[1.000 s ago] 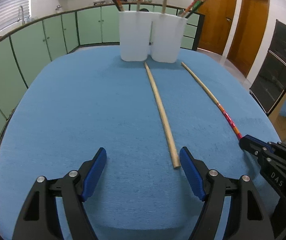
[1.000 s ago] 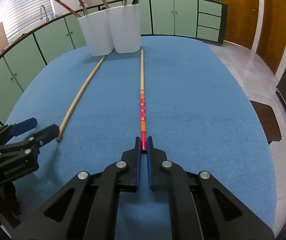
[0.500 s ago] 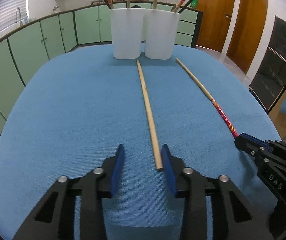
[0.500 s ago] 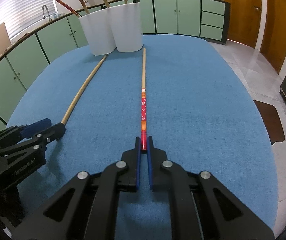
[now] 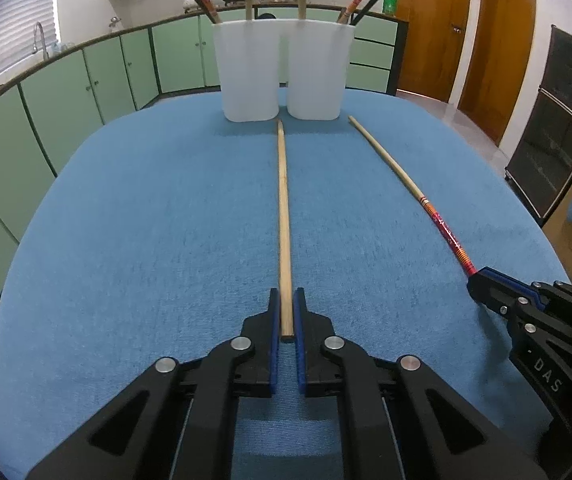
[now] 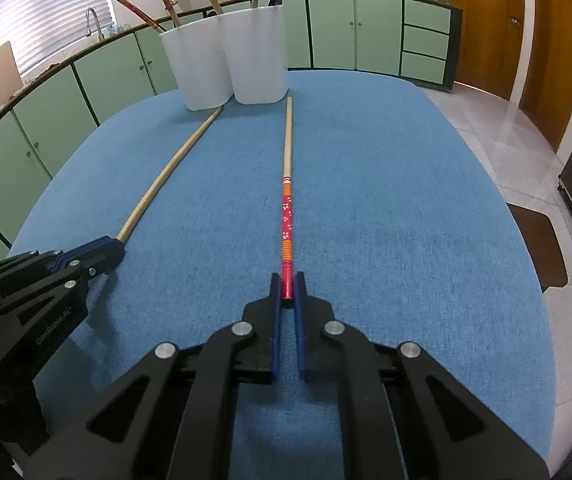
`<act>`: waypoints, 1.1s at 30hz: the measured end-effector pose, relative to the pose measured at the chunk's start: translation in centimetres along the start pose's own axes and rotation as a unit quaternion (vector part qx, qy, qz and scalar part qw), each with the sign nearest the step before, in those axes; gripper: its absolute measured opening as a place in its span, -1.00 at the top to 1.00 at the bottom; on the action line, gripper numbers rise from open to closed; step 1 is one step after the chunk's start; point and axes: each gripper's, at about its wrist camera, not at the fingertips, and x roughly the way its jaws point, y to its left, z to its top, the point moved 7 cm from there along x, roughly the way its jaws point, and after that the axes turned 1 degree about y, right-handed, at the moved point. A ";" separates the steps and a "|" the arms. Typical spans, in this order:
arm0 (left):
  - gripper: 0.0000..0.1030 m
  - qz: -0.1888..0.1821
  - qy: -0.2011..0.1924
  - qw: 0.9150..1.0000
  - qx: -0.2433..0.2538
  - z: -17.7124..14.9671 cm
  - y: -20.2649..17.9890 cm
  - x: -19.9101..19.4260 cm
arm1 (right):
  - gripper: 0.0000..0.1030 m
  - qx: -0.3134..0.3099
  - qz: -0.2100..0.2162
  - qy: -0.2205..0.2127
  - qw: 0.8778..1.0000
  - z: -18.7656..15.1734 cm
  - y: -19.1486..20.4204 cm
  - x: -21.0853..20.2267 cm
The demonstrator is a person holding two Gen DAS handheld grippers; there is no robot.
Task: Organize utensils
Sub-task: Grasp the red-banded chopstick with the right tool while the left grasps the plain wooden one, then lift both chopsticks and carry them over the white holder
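Note:
A plain wooden chopstick (image 5: 283, 216) lies on the blue table, pointing at two white holders (image 5: 250, 72) (image 5: 318, 70). My left gripper (image 5: 286, 300) is shut on its near end. A red-patterned chopstick (image 6: 287, 216) lies to its right. My right gripper (image 6: 287, 280) is shut on its red end. Both sticks rest flat on the cloth. In the right wrist view the plain chopstick (image 6: 165, 176) runs to the left gripper (image 6: 105, 250). In the left wrist view the red chopstick (image 5: 438, 224) runs to the right gripper (image 5: 482, 276).
The two holders (image 6: 201, 68) (image 6: 257, 60) stand side by side at the far table edge, each with several chopsticks upright in it. The blue cloth (image 5: 145, 220) covers the table. Green cabinets (image 5: 65, 92) line the wall behind; wooden doors (image 5: 502, 40) stand at the right.
My left gripper moved right and forward over the plain chopstick's near end and closed on it. My right gripper stayed shut on the red chopstick.

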 end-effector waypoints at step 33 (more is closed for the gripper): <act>0.88 -0.050 -0.185 0.981 0.024 15.0 2.5 -15.1 | 0.90 -0.074 0.082 -0.147 0.983 15.5 1.2 -14.1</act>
